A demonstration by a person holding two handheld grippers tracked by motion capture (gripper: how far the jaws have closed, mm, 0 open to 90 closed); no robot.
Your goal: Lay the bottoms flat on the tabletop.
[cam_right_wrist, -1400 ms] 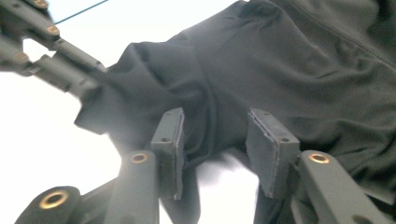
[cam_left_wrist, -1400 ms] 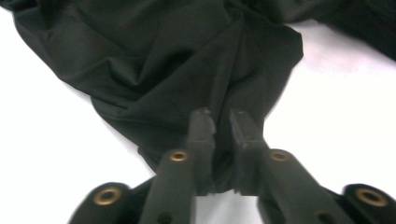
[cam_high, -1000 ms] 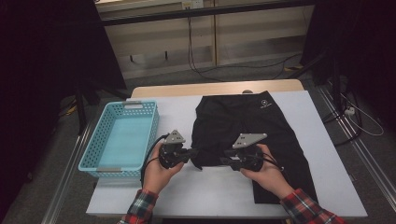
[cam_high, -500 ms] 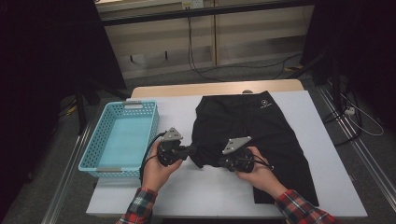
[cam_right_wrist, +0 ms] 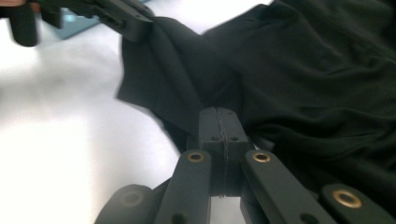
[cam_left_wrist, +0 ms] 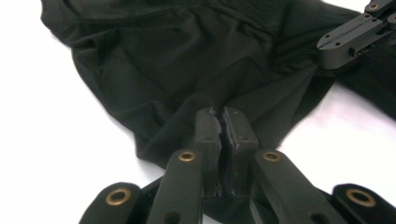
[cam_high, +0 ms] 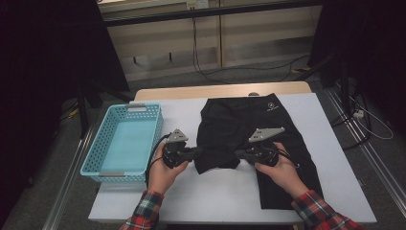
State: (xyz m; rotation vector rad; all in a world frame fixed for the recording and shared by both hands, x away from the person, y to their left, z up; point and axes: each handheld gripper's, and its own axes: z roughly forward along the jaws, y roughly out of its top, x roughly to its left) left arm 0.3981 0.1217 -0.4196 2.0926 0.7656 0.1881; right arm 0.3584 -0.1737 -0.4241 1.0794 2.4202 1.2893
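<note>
At the left of the high view sits the blue basket (cam_high: 109, 158) on the white table (cam_high: 225, 196), with your left hand (cam_high: 163, 170) just to its right. Your left gripper (cam_high: 196, 153) points right and pinches the lower left edge of the black garment (cam_high: 249, 124), which lies spread from the middle of the frame toward the lower right.

From up there you cannot see the jaws well. The left gripper view shows them better: the left gripper (cam_left_wrist: 222, 114) has its jaws pressed together on a fold of the black garment (cam_left_wrist: 177, 60), low in the middle of the frame, with the cloth pulled tight toward the upper right, where the right gripper (cam_left_wrist: 327, 58) bites it.

Moving right in the high view, your right gripper (cam_high: 238, 154) points left and meets the same bunched edge, with your right hand (cam_high: 280, 167) behind it.

The right gripper view shows the right gripper (cam_right_wrist: 219, 112) squeezed tight on the black garment (cam_right_wrist: 303, 70); its jaws have just been closing on it. The left gripper (cam_right_wrist: 137, 25) grips the cloth at the upper left, and a blurry blue bit behind it may be the basket.
</note>
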